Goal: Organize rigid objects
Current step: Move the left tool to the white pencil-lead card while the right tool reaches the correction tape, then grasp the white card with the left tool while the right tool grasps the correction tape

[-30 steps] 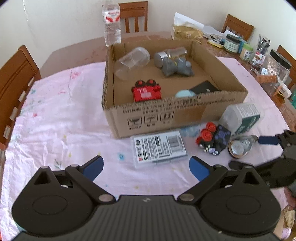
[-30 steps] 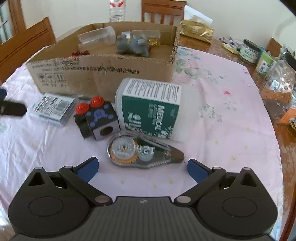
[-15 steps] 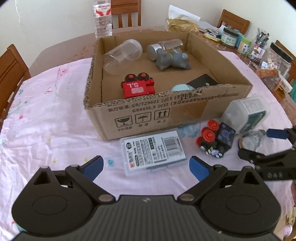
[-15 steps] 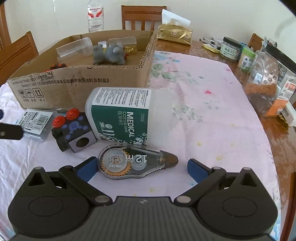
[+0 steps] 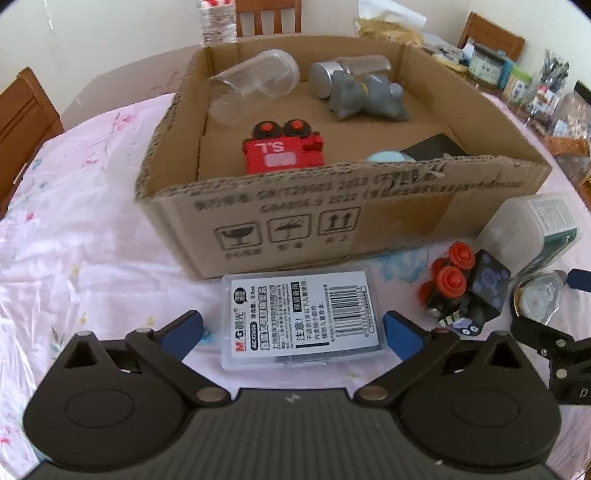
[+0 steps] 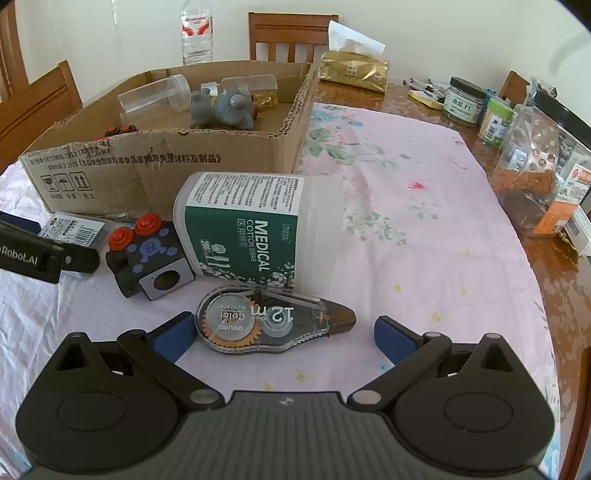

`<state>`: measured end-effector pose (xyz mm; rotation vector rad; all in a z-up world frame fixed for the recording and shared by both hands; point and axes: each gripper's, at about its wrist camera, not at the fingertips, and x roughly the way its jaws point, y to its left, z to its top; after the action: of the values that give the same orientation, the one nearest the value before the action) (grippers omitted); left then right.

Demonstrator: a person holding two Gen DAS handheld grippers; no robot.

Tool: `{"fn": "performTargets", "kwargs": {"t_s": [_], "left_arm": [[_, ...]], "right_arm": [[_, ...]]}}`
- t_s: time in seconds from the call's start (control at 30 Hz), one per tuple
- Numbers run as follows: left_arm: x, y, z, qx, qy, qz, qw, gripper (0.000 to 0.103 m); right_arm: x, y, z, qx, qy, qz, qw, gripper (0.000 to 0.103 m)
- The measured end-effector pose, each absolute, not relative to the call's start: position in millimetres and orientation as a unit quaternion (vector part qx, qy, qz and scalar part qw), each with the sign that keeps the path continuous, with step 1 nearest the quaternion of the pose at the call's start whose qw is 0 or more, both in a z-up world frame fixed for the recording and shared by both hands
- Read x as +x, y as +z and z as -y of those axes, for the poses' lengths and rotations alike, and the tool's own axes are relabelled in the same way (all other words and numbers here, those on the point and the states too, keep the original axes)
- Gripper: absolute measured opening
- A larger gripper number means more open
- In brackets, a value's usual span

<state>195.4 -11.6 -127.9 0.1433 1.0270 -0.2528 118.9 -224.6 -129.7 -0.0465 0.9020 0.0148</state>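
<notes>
A clear flat plastic case [image 5: 301, 317] with a barcode label lies on the pink cloth in front of the cardboard box [image 5: 332, 225]. My left gripper [image 5: 291, 330] is open with its blue fingertips on either side of the case. A clear correction-tape dispenser [image 6: 273, 319] lies flat on the cloth. My right gripper [image 6: 284, 334] is open with the dispenser between its fingertips. A black cube toy [image 6: 149, 256] with red knobs and a cotton swab jar [image 6: 258, 229] on its side lie just beyond.
The box holds a red toy [image 5: 282, 153], a grey figure [image 5: 364, 96], a clear cup [image 5: 255, 83] and a metal-capped jar [image 5: 347, 72]. Jars and containers [image 6: 517, 122] crowd the table's right edge. Wooden chairs and a water bottle [image 6: 197, 33] stand at the far side.
Both grippers have moved forward and lower. The case now lies between the left fingertips and the tape dispenser between the right fingertips. Both stay open.
</notes>
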Motion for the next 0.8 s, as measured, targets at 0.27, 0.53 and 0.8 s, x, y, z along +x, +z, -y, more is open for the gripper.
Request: {"fn": "performTargets", "kwargs": {"t_s": [0.27,0.53,0.8], "left_arm": [[198.2,-128.9,8.5,0.069,-0.122,-0.487,0.862,0.103],[200.9,-130.6,11.4,0.058,-0.104,-0.486,0.866,0.103],[199.5,-132.0,12.5,0.052,-0.093,-0.479,0.872,0.103]], "right_arm": [[118.1,-130.5,224.8,-0.025,0.013,-0.433,0.901,0.103],[118.7,-130.3,225.2,-0.026,0.015,-0.434,0.901,0.103],[117.7,-130.7,224.1,-0.023,0.01,-0.43,0.902,0.103]]}}
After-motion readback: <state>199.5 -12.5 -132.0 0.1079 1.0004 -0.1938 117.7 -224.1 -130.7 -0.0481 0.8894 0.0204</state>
